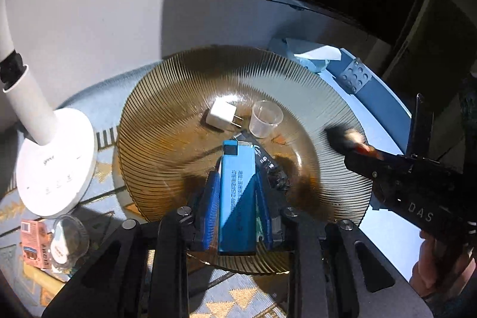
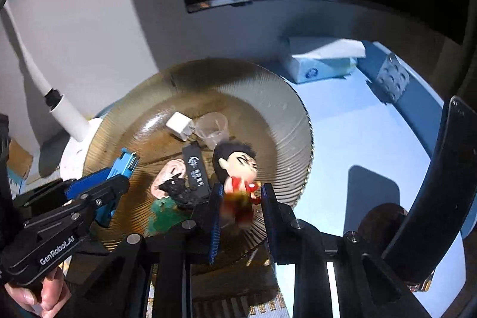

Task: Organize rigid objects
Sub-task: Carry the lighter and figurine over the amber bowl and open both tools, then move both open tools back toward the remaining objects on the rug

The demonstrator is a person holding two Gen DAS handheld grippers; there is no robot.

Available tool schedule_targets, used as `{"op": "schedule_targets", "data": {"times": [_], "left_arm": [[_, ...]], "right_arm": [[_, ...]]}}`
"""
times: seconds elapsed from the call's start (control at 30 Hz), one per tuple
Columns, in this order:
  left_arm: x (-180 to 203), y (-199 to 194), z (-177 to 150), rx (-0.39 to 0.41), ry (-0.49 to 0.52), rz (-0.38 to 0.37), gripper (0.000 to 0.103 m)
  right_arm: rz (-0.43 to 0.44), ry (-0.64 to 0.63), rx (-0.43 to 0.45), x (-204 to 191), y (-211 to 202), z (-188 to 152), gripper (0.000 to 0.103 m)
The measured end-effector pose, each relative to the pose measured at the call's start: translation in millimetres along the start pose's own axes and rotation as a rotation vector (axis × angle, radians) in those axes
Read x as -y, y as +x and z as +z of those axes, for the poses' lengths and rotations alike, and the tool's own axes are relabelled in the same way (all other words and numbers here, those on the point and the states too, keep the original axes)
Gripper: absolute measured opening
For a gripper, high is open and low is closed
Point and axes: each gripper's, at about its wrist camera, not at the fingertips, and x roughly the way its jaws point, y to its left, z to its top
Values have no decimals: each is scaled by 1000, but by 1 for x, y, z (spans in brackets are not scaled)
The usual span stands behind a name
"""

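The left gripper (image 1: 237, 198) holds a blue box (image 1: 237, 195) over the near half of the amber plate (image 1: 167, 97). The box's long axis runs straight along the fingers, its far end pointing at the plate's centre, where a white plug (image 1: 222, 114) and a clear cup (image 1: 266, 119) already sit. The blue pads (image 1: 208, 210) flank its long sides, though whether they press it I cannot tell (the jaws look slightly eased). A black stick (image 2: 195, 169) lies just beyond and partly under the box's far end, so the free landing spot lies to the left of it.

The right gripper (image 2: 241, 198) is clamped on a small figure (image 2: 240, 175) by its lower body, head leaning away from the fingers, over the plate's right side. I judge both loads are due for release onto the plate; the left hand is lower and nearer, so it likely goes first.
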Motion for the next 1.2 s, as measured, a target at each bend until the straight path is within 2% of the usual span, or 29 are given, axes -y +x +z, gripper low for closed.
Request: {"op": "schedule_targets", "data": {"times": [0.03,0.1,0.2,0.27,0.3,0.33,0.47,0.57,0.6,0.67,0.73,0.8,0.9,1.0,1.03,1.1,1.2], "left_arm": [[-2,-2,1,1,-6,-1,42],[-6,-18,0,33,-11,-13,42],[-11,-56,-5,90,-10,-33,42],[-13,-86,-11,143,-3,-57,43],[-13,-104,-16,175,8,-63,44],[-12,-121,-20,204,21,-60,44],[-15,-185,-35,316,29,-19,44],[-27,-236,-47,399,0,-15,45],[-32,-254,-53,430,-11,-8,48],[-40,-286,-64,498,-23,24,65],[-45,-312,-76,562,-24,57,68],[-51,-331,-89,589,-25,69,69],[-61,-343,-106,608,-34,76,80],[-78,-336,-127,605,-50,97,82],[-87,-329,-134,591,-65,99,82],[-108,-303,-151,535,-111,118,82],[-142,-249,-175,422,-189,182,82]], "right_arm": [[4,11,-4,2,-1,1,26],[9,37,16,8,-12,2,26],[-17,39,98,10,-43,1,28],[-25,31,156,8,-67,-1,42],[-25,28,182,7,-76,-2,57],[-25,23,210,4,-86,-4,59],[-20,-62,285,-23,-125,-14,59],[51,-103,316,-46,-152,-22,59],[69,-112,321,-52,-157,-24,59],[108,-135,339,-67,-171,-28,59],[131,-157,356,-82,-181,-33,59],[157,-183,368,-99,-187,-39,60],[196,-203,351,-123,-184,-49,60],[243,-212,301,-147,-159,-67,62],[248,-217,288,-153,-151,-74,67],[238,-228,264,-167,-121,-96,74],[206,-273,229,-185,-72,-132,74]]}}
